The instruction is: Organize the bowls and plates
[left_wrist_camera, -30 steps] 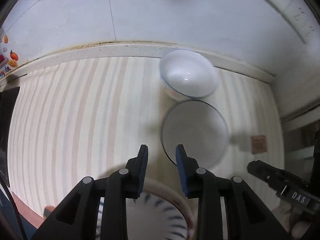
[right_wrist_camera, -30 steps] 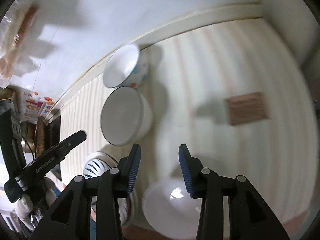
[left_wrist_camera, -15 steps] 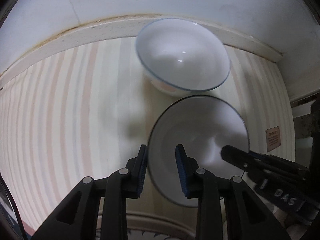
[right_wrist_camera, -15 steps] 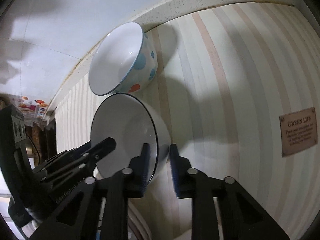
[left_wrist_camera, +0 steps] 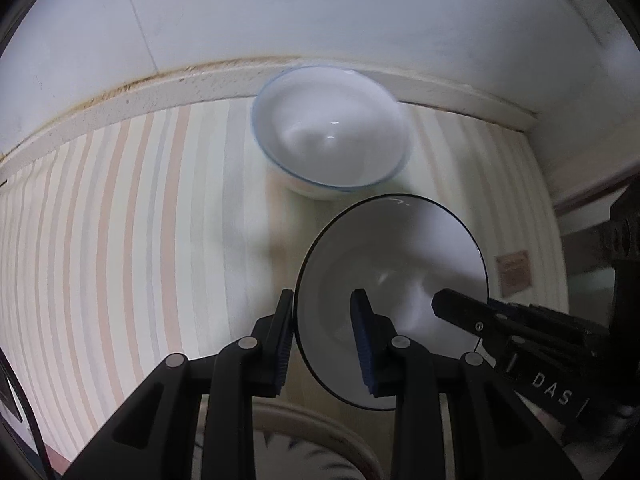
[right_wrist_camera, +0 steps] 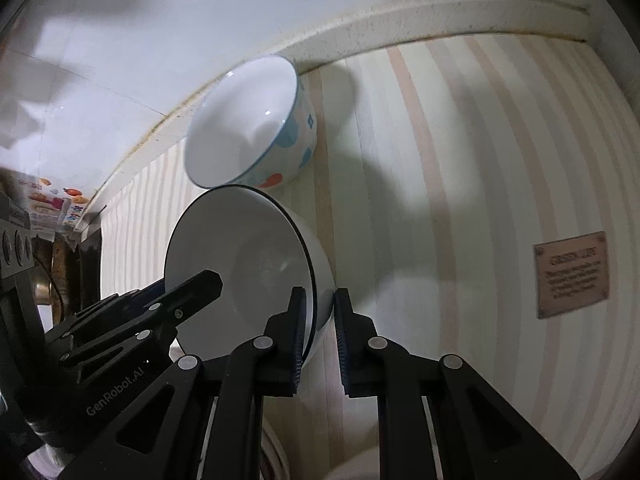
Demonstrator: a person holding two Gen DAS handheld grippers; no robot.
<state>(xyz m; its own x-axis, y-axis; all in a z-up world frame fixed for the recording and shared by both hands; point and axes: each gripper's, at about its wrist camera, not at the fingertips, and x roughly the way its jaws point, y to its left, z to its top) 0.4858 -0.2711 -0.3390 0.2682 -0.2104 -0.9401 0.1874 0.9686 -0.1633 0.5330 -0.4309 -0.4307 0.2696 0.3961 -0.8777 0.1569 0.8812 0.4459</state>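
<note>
Both tongs on dark-rimmed bowl | right tongs now clamped on its rim, left tongs straddling, apart | bowl tilting off worktop; I judge lift toward spotted bowl, frame centre

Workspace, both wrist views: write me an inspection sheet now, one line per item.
Surface: striped mat running up to a speckled counter edge.
Job's things: black-rimmed white bowl tilted, both grippers at its rim; dotted bowl with blue rim behind it, by the wall; a patterned dish rim at the bottom of the left view.
Clutter: brown label lying on the mat.
Grippers: left gripper straddles the bowl's rim, a gap showing at one pad; right gripper is closed on the opposite rim.
Cables: thin dark cable at the far left edge.
Surroundings: white tiled wall; colourful stickers on it.
</note>
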